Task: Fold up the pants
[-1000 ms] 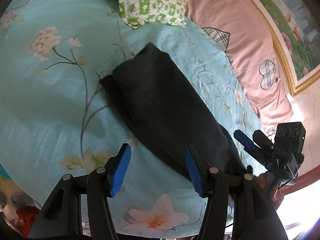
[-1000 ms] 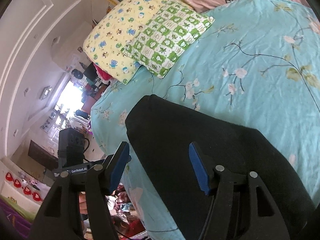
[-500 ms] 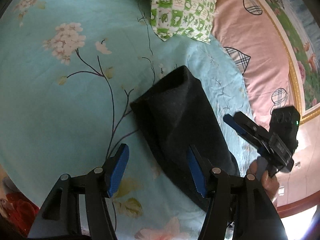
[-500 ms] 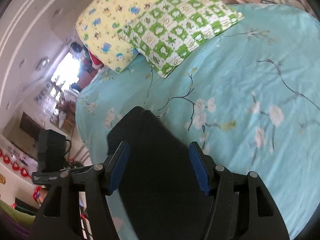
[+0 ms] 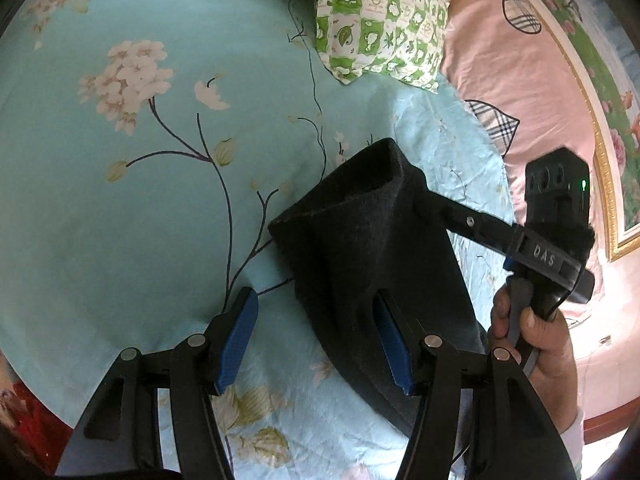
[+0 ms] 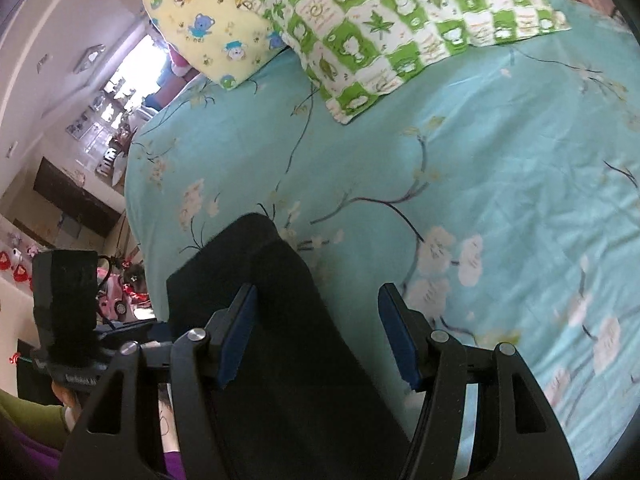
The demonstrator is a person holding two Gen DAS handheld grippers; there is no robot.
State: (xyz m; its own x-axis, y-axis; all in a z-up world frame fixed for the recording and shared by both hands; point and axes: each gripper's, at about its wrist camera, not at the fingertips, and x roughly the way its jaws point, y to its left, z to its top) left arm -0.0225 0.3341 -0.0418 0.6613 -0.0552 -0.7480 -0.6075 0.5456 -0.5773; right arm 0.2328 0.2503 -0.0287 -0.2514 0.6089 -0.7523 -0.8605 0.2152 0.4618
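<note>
The left gripper (image 5: 316, 340) is hanging over the bed (image 5: 120, 208) with its blue fingers (image 5: 236, 332) spread wide, holding nothing — the dark pants (image 5: 372, 264) are lying under its right finger and stretching ahead. The right gripper (image 6: 318, 336) is also wide open and holding nothing, with the pants (image 6: 272, 320) under its left finger. Farther off, a green checked pillow (image 6: 400, 28) and a yellow pillow (image 6: 208, 16) are resting on the bed.

"DAS" on right gripper (image 5: 444, 216)
</note>
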